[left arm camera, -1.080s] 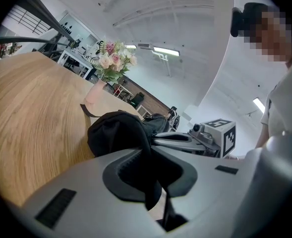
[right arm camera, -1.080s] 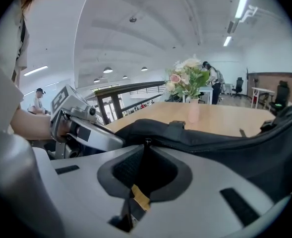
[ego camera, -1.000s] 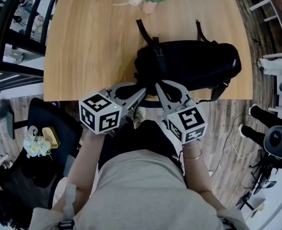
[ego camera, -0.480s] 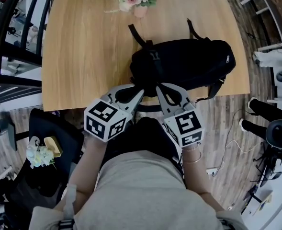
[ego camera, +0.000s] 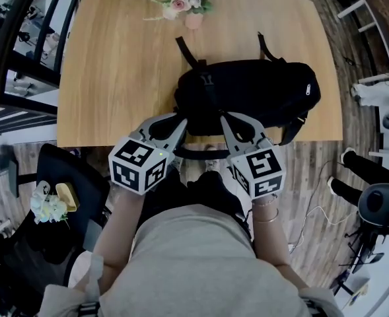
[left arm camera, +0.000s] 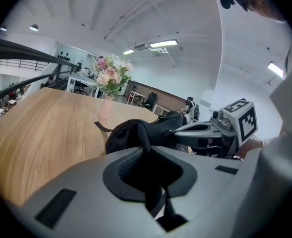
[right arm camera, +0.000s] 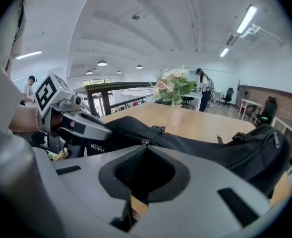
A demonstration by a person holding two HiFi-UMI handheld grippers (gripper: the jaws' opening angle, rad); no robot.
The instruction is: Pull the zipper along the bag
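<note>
Black bag (ego camera: 260, 91) is lying along the wooden table (ego camera: 115, 65) near edge, left gripper (ego camera: 183, 121) pinching its fabric, right gripper (ego camera: 224, 117) closing on the zipper pull (right arm camera: 145, 143); grip step apparently finishing, a steady pull along the track is coming next.

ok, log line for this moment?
left gripper: shut on bag | right gripper: shut on zipper | bag: on table, near edge

Light wood with fine grain and a satin finish is noted for the desk (ego camera: 115, 65). The bag (ego camera: 260, 94) is made of black woven cloth, matt. The left gripper (ego camera: 181, 119) and right gripper (ego camera: 222, 116) are moulded in smooth matt grey plastic. The fingers (right arm camera: 76, 192) are faced with black ribbed pads (right arm camera: 131, 170).
</note>
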